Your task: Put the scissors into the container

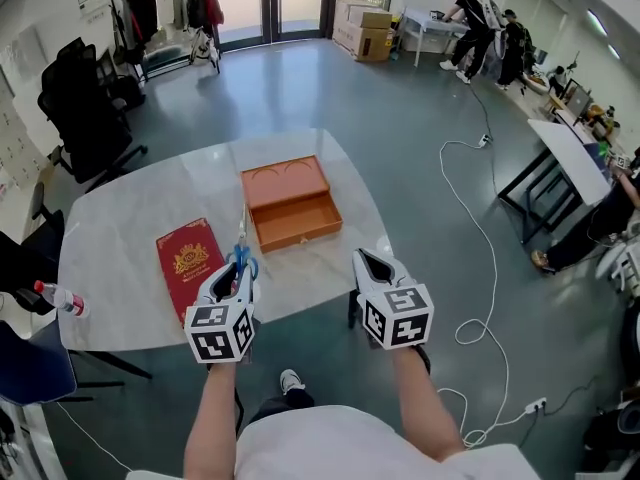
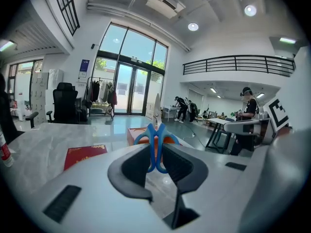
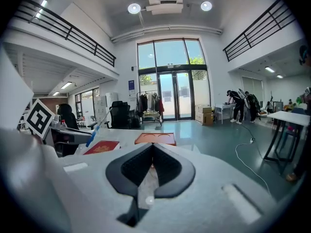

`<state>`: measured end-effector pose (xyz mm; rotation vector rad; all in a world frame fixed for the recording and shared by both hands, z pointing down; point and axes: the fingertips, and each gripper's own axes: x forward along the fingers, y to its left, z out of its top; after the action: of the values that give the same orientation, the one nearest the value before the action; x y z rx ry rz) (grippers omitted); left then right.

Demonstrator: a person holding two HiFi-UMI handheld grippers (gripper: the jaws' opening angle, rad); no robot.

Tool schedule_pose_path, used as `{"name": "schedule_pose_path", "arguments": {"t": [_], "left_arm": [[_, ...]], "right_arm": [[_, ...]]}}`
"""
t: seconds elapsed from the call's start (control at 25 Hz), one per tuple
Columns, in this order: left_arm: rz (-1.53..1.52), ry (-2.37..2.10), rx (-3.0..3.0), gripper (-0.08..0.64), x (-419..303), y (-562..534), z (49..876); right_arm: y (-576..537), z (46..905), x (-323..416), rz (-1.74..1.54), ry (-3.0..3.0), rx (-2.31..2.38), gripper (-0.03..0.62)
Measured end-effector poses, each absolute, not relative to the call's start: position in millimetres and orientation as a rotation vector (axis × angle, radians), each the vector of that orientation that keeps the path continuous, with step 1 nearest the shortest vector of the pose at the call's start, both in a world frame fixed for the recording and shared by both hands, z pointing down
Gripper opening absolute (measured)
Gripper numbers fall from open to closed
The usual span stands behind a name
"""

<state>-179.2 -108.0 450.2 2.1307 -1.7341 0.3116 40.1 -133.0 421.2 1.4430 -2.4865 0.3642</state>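
Blue-handled scissors (image 1: 242, 255) are held off the table in my left gripper (image 1: 236, 276), which is shut on the handles, blades pointing away toward the container. In the left gripper view the handles (image 2: 156, 142) stand pinched between the jaws. The orange container (image 1: 297, 224) lies open on the white table, its lid (image 1: 284, 182) folded back behind it, a short way ahead and right of the scissors. My right gripper (image 1: 371, 264) hovers at the table's near edge, right of the container, shut and empty. In the right gripper view the container (image 3: 155, 139) is straight ahead.
A red booklet (image 1: 189, 261) lies left of the scissors. A water bottle (image 1: 62, 299) lies at the table's (image 1: 130, 218) left edge. Black office chairs (image 1: 88, 108) stand beyond the table at the left. A white cable (image 1: 484, 258) trails over the floor at the right.
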Motion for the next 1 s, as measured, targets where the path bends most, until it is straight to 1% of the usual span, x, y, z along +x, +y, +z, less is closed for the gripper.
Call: {"name": "schedule_pose_path", "arguments": {"t": [0.4,0.72,1.0], "left_arm": [[0.380,-1.630,2.210,0.077,-196,-143,462],[0.498,-1.558,2.282,0.077,-188,-168,472],[0.641,-1.531,2.327,0.077,-180,-203,483]], "right_arm": [[-153,421,16,0.352,-2.438,1.510,0.006],[-168,426,13,0.356,-2.415,1.529,0.006],[-205,433,16,0.379,-2.429,1.537,0.006]]}}
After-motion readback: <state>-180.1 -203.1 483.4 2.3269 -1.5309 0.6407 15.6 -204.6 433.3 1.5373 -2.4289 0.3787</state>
